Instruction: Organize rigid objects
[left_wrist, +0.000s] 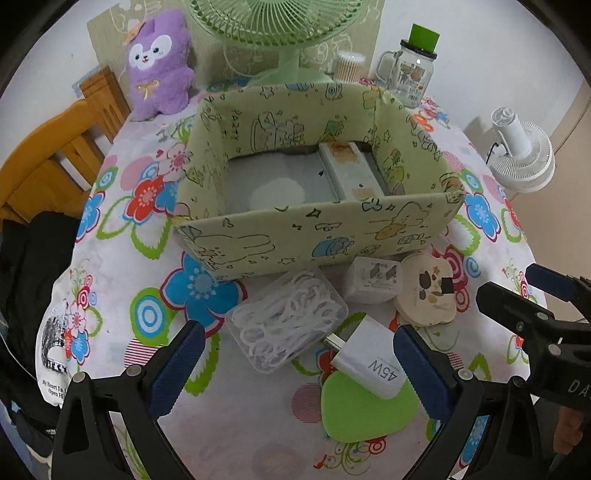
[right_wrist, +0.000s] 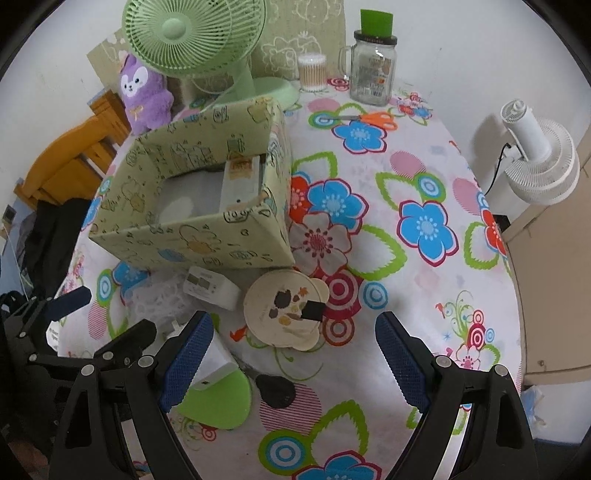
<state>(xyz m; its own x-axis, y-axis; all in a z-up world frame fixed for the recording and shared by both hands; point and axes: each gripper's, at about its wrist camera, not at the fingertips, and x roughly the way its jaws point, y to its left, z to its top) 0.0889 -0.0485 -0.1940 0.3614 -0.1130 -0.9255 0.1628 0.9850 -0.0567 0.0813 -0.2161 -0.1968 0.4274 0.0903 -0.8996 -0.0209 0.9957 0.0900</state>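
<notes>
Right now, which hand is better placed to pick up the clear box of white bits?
Left. The clear box lies just ahead of the left hand-held gripper, whose open jaws frame it. The right hand-held gripper faces the round cream disc instead.

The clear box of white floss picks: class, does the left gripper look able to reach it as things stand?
Probably yes. The left gripper is open, the clear box lies just ahead between its fingers with nothing over it; only the white charger crowds one side.
</notes>
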